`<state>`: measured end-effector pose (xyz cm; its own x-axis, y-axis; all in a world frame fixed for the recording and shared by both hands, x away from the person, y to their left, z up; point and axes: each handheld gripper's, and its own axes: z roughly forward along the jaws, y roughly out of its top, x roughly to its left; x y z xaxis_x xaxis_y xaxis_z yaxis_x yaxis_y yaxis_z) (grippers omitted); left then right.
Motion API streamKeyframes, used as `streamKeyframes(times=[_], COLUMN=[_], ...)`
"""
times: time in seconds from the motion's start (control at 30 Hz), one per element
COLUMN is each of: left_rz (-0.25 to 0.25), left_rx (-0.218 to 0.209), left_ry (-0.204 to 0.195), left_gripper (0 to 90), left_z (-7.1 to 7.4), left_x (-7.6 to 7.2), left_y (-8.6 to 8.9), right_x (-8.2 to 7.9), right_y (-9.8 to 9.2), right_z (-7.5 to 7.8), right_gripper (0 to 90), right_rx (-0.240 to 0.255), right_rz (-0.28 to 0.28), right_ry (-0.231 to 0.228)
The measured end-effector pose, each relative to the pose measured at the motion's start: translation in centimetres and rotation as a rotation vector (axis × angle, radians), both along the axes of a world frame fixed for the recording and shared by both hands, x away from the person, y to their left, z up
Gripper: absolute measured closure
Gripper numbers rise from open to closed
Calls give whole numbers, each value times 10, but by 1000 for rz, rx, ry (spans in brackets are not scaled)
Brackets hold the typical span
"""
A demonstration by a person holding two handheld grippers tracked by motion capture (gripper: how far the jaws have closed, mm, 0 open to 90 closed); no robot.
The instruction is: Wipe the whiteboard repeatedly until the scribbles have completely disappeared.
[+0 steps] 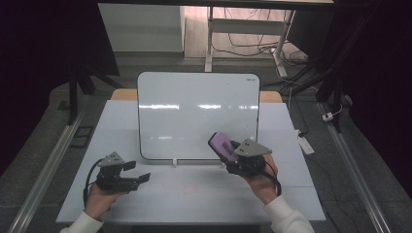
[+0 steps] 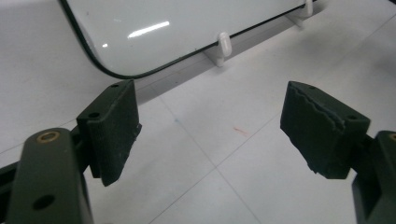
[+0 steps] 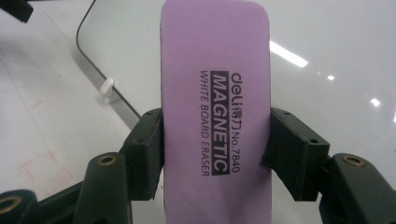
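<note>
Seen from above, a person in white sleeves works two hand-held grippers at a white surface on which a whiteboard stands propped on small white clips. The right gripper has its jaws clamped on the long sides of a purple whiteboard eraser, whose printed face reads "MAGNETIC WHITE BOARD ERASER". The eraser is carried in front of the board's lower right corner, tilted up and to the left; whether it touches the board cannot be told. The left gripper is held low over the surface near its front left, well apart from the eraser and just short of the board's lower left corner. Its jaws stand wide apart with nothing between them, and bare surface with a faint red mark shows through the gap.
</note>
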<state>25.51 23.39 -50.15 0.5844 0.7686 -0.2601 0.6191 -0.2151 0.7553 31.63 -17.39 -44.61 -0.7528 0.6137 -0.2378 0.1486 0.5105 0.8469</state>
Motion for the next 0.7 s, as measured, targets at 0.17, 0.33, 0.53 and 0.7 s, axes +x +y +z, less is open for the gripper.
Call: streamKeyframes(times=[0.17, 0.33, 0.53, 0.7], left_rz=[-16, -44, -90, -115], left_rx=[-5, -13, -51, -61], left_ry=[0, -16, -32, -36], left_gripper=[219, 223, 229, 231], left_z=[4, 12, 25, 32], left_x=[4, 8, 13, 17], left_y=[-8, -19, -35, -48], right_x=[-3, -5, -10, -11], right_y=[0, 1, 4, 6], right_z=[-9, -14, -21, -24], right_gripper=[396, 395, 396, 396], right_rx=[-15, -17, -34, -36], right_rz=[3, 13, 36, 43], right_ry=[1, 7, 8, 14])
